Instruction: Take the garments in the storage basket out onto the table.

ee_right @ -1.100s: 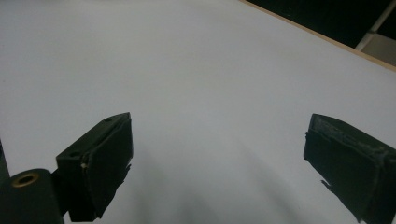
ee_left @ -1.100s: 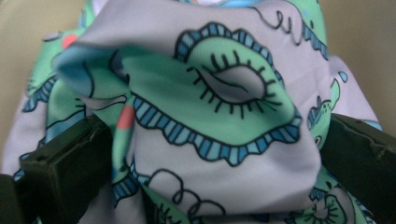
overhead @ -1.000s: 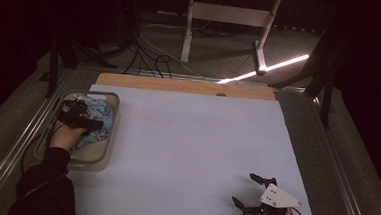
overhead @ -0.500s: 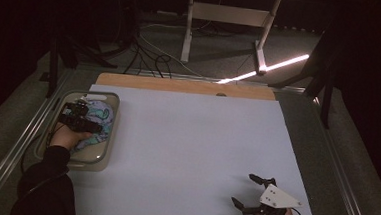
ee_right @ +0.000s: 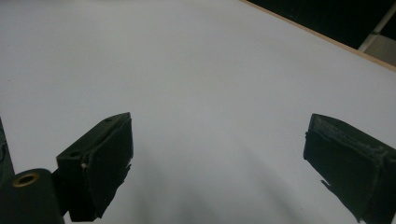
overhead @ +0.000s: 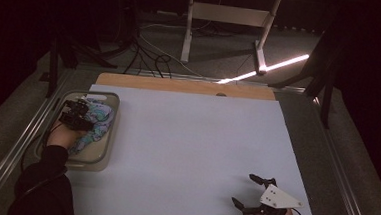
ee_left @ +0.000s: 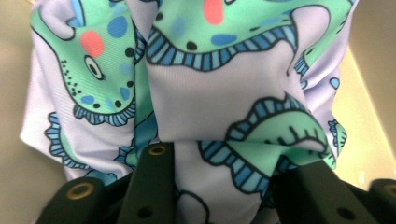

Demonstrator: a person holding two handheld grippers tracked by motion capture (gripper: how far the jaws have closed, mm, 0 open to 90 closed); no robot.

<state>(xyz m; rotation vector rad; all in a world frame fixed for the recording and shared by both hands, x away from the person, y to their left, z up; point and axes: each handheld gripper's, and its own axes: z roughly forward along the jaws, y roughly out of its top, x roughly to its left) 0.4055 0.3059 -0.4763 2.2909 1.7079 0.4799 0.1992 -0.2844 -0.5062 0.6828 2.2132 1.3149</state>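
A crumpled cloth (overhead: 99,123), pale lilac with green and blue dinosaur prints, lies in a beige tray (overhead: 108,150) at the table's left edge. My left gripper (overhead: 79,110) points down into the tray on top of the cloth (ee_left: 224,102). Its jaws have just been closing, and in the left gripper view a fold of the fabric is bunched and pinched between them, so the left gripper (ee_left: 229,163) is shut on it. My right gripper (overhead: 247,191) rests low at the near right of the table. Its jaws stand wide apart over bare white surface, with the right gripper (ee_right: 217,158) holding nothing.
A large white sheet (overhead: 191,142) covers the table, with a wooden strip (overhead: 185,85) along its far edge. Metal rails run down both sides. Beyond the table, on the dark floor, are cables and a white stand.
The left hand has shifted slightly toward the near side inside the tray, settling onto the cloth. The right gripper has kept still.
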